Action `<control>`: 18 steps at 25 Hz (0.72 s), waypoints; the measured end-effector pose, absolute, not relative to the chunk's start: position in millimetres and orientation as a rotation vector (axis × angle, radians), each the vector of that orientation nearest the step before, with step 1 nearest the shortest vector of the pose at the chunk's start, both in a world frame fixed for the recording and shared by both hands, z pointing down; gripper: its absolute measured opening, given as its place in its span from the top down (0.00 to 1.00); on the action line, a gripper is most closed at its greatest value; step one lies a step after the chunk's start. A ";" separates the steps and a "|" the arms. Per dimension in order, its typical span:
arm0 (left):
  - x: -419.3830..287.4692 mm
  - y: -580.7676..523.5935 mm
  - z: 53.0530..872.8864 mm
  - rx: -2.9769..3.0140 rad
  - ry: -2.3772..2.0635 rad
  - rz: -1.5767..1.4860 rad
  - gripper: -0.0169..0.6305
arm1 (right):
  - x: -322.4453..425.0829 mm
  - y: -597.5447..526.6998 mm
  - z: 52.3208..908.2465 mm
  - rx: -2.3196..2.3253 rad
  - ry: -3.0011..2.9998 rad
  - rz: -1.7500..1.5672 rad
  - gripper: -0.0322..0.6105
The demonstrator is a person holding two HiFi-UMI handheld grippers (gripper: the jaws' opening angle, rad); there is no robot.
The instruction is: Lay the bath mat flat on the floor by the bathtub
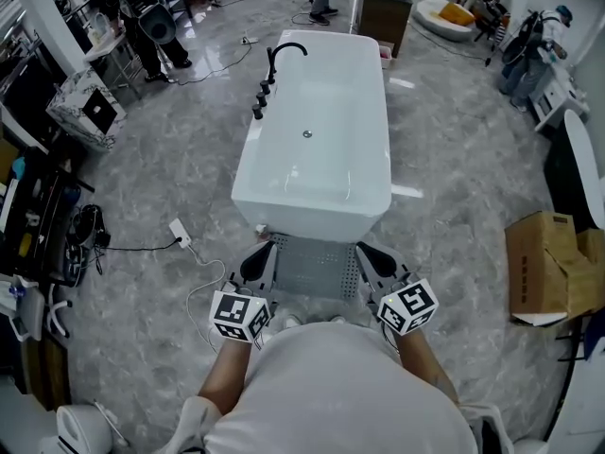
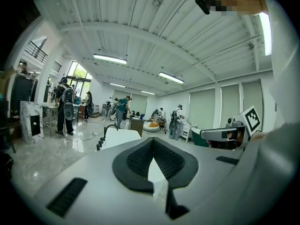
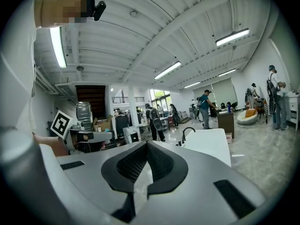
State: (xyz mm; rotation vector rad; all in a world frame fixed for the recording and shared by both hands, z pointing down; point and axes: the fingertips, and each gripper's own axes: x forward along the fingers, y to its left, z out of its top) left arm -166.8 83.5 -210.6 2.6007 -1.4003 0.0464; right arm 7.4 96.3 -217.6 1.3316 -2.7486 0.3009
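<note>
A grey perforated bath mat [image 1: 317, 270] hangs stretched between my two grippers, just in front of the near end of the white bathtub [image 1: 312, 140]. My left gripper [image 1: 267, 255] is shut on the mat's left edge and my right gripper [image 1: 367, 255] on its right edge. In the left gripper view the black pads [image 2: 136, 161] meet, with a pale sliver of the mat [image 2: 157, 172] pinched between them. The right gripper view shows the same: a pale sliver of the mat [image 3: 140, 177] between closed pads [image 3: 164, 165]. The tub [image 2: 119, 137] [image 3: 208, 142] lies ahead in both.
A black faucet [image 1: 284, 55] stands on the tub's left rim. A white power strip [image 1: 180, 232] with a cable lies on the marble floor at the left. Cardboard boxes [image 1: 553, 263] sit at the right and cluttered shelves [image 1: 38, 225] at the left. People stand beyond the tub.
</note>
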 end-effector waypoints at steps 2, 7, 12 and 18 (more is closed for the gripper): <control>-167.6 81.8 -213.4 2.599 -1.412 0.039 0.95 | 7.6 95.6 -216.7 1.329 -2.750 0.303 0.91; -166.7 81.7 -215.1 2.600 -1.416 0.042 0.95 | 8.2 97.7 -212.1 1.337 -2.743 0.321 0.91; -156.9 81.3 -212.0 2.607 -1.402 0.029 0.95 | 12.7 99.5 -209.6 1.343 -2.745 0.322 0.91; -151.9 76.9 -205.1 2.594 -1.404 0.036 0.95 | 19.9 97.0 -200.4 1.353 -2.737 0.370 0.91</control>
